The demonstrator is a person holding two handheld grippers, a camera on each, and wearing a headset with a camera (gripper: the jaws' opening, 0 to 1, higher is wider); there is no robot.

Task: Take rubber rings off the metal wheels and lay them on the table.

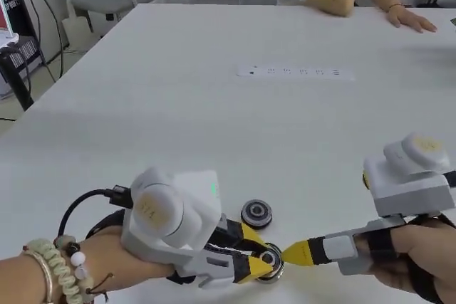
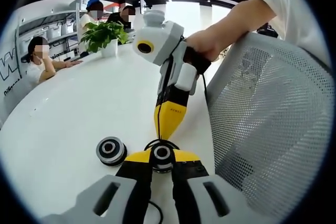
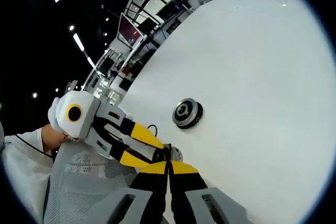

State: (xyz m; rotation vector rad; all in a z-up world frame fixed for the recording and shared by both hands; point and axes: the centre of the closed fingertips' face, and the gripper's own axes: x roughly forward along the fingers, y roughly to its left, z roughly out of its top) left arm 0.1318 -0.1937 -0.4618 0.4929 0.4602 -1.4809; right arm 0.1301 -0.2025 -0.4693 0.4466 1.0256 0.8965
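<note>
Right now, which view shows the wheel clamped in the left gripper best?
The left gripper view: the wheel faces the camera between the fingers of the left gripper, hub visible, the right gripper pinching its rubber ring. The head view shows it partly behind yellow fingers; the right gripper view shows a sliver past its fingers.

Your head camera looks down over the worktop (image 1: 214,105), the work close at 6 o'clock. The left tool (image 1: 266,262) camera faces 3 o'clock and the right tool (image 1: 288,253) camera 9 o'clock. Both sit low and share the held wheel (image 1: 273,256) and loose wheel (image 1: 256,213).
</note>
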